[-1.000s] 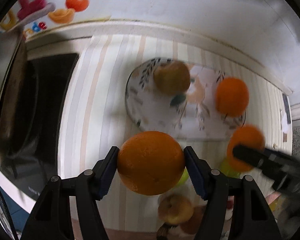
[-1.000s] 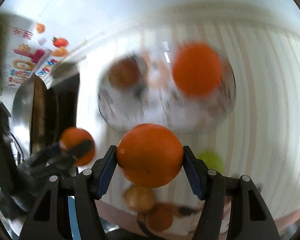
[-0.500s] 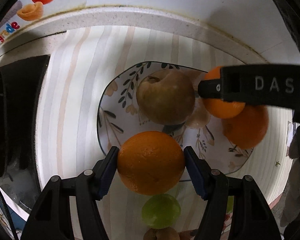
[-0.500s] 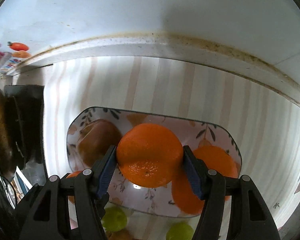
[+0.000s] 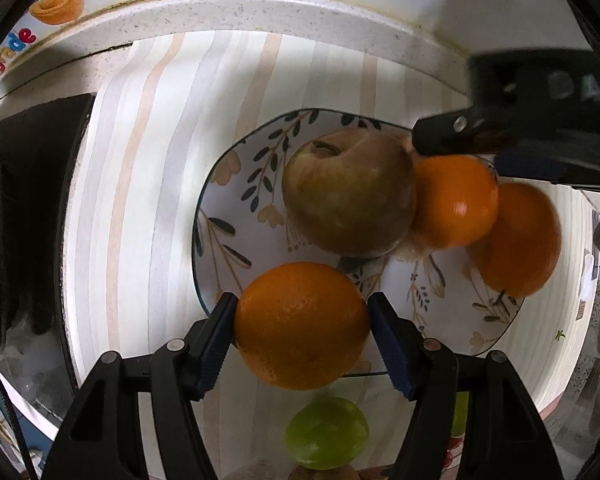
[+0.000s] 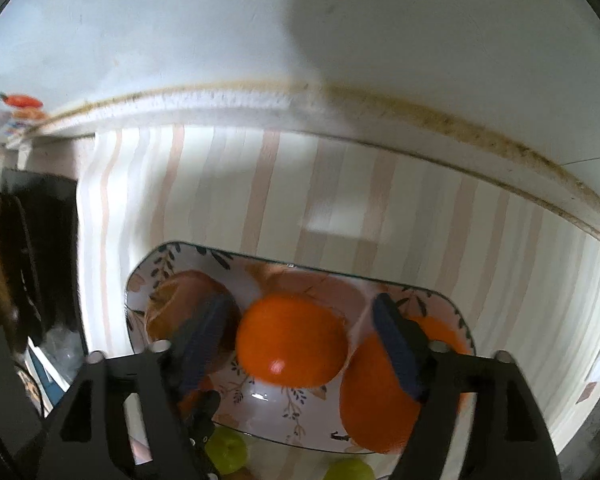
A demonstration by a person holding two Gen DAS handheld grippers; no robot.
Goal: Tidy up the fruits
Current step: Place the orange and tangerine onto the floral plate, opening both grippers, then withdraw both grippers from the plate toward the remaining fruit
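My left gripper (image 5: 302,326) is shut on an orange (image 5: 302,324), held over the near rim of a floral plate (image 5: 228,184). On the plate lie a brownish apple (image 5: 348,192) and two oranges (image 5: 454,202) (image 5: 520,240). My right gripper (image 6: 300,340) is open above the plate (image 6: 260,408); an orange (image 6: 292,340) lies on the plate between its parted jaws, with gaps on both sides. Another orange (image 6: 376,400) lies to its right and the apple (image 6: 180,304) to its left. The right gripper's body (image 5: 520,128) crosses the left wrist view.
Green fruits (image 5: 326,432) (image 6: 226,450) (image 6: 350,470) lie on the striped cloth (image 5: 148,200) in front of the plate. A dark stove (image 5: 20,220) is on the left. A white wall ledge (image 6: 340,112) runs behind the plate.
My right gripper has opened and let its orange go onto the plate beside the apple. My left gripper has moved closer to the plate, still holding its orange.
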